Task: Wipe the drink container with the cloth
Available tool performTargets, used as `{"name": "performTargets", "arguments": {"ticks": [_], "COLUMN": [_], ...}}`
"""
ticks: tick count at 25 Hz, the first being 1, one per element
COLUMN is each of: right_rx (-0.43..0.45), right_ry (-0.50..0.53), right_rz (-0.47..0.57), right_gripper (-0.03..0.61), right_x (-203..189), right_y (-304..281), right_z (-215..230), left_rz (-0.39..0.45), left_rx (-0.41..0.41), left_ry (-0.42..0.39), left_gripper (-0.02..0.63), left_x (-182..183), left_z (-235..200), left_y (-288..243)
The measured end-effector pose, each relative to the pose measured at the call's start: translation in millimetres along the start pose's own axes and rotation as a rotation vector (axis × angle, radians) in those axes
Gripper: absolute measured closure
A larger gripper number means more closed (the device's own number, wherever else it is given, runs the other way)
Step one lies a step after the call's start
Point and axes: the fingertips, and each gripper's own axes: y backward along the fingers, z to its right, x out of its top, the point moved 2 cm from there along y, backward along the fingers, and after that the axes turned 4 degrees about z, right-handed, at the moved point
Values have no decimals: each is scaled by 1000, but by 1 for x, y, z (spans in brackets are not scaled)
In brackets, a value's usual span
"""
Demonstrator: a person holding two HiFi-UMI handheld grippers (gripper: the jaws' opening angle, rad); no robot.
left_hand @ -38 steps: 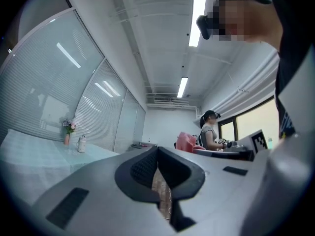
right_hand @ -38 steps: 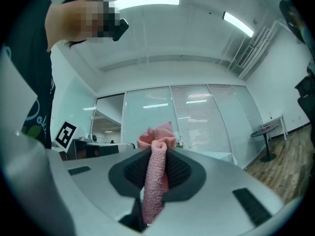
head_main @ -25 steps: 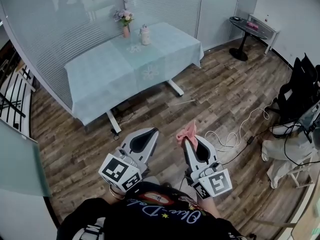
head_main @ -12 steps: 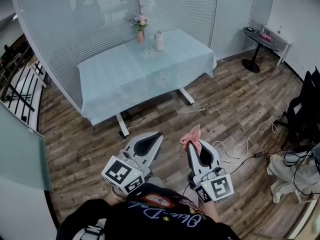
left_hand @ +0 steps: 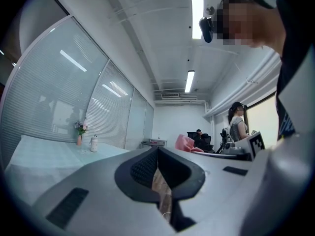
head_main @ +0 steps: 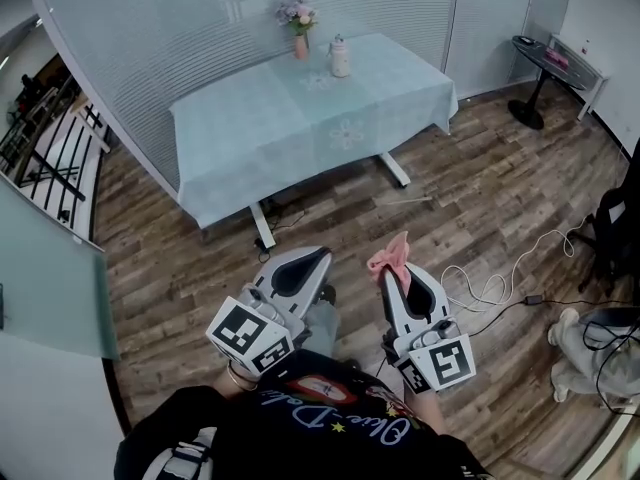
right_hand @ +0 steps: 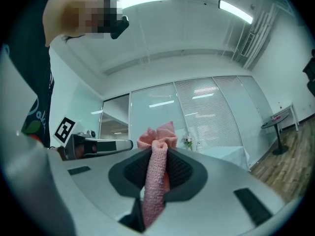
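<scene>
A small white drink container (head_main: 340,57) stands at the far side of a table under a pale green cloth (head_main: 300,118), beside a vase of flowers (head_main: 299,18). It also shows far off in the left gripper view as the drink container (left_hand: 93,143). My right gripper (head_main: 392,267) is shut on a pink knitted cloth (head_main: 390,258), which sticks out past the jaw tips; the pink cloth (right_hand: 156,173) fills the jaws in the right gripper view. My left gripper (head_main: 318,253) is shut with nothing in it. Both grippers are held near my chest, far from the table.
Wood-plank floor lies between me and the table. Glass partitions with blinds (head_main: 150,48) stand behind the table. White cables (head_main: 500,278) trail on the floor at right, a small dark side table (head_main: 545,63) is at far right. A black rack (head_main: 40,138) stands left.
The table and drink container have shifted right and a little nearer in the head view as I step forward. Both grippers keep the same pose, the right still holding the cloth.
</scene>
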Motion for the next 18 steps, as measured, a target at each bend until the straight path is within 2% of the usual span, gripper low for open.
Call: {"name": "performTargets", "arguments": {"ticks": [8,18], "right_rx": [-35,-78], "right_ry": [20,48], "right_rz": [-31,-76], "right_gripper": [529,529], "right_x": [-8,-21], "right_y": [-33,-99], "right_z": [24,59], "left_rz": [9,27], "left_rx": [-32,-56], "left_ry": [16,46], "left_gripper": [609,609], "left_x": [-5,-14], "left_z": [-33,-103], "left_y": [-34,-86]}}
